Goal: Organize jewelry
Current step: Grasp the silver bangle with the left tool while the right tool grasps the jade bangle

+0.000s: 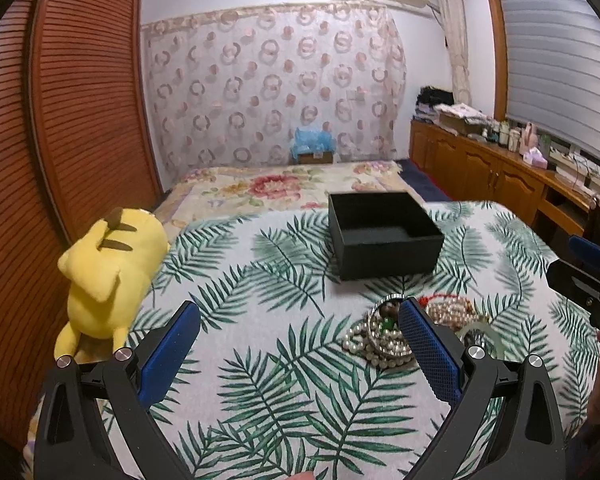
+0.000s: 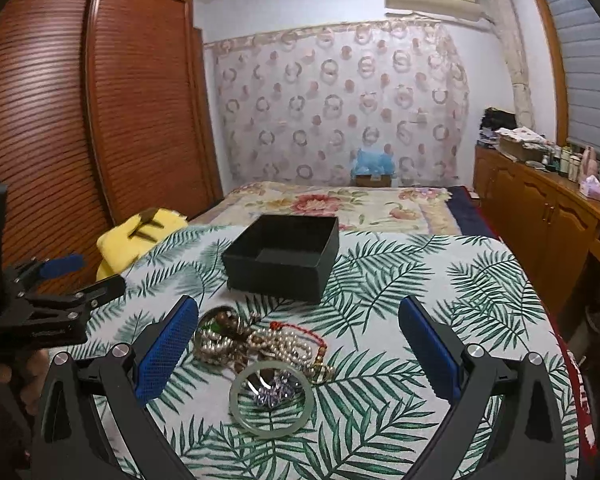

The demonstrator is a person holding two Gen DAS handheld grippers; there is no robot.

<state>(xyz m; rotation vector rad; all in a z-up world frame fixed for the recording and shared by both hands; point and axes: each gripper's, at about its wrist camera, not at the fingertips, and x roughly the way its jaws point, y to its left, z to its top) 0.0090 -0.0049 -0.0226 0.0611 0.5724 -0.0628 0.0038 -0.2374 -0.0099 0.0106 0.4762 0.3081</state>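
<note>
A pile of jewelry (image 2: 260,344) lies on the leaf-print cloth: pearl strands, a metal bangle, a red cord, and a pale green jade bangle (image 2: 271,399) nearest me. It also shows in the left wrist view (image 1: 384,336), partly behind the right finger. An open black box (image 2: 284,256) stands empty just beyond the pile, and shows in the left wrist view (image 1: 384,234). My right gripper (image 2: 298,344) is open, above and around the pile. My left gripper (image 1: 300,344) is open and empty, left of the pile; it appears in the right wrist view (image 2: 66,280).
A yellow plush toy (image 1: 112,276) sits at the cloth's left edge. A floral bedspread (image 1: 276,188) lies beyond. Wooden louvred wardrobe doors (image 1: 60,120) stand at the left; a wooden cabinet (image 1: 500,176) with bottles runs along the right.
</note>
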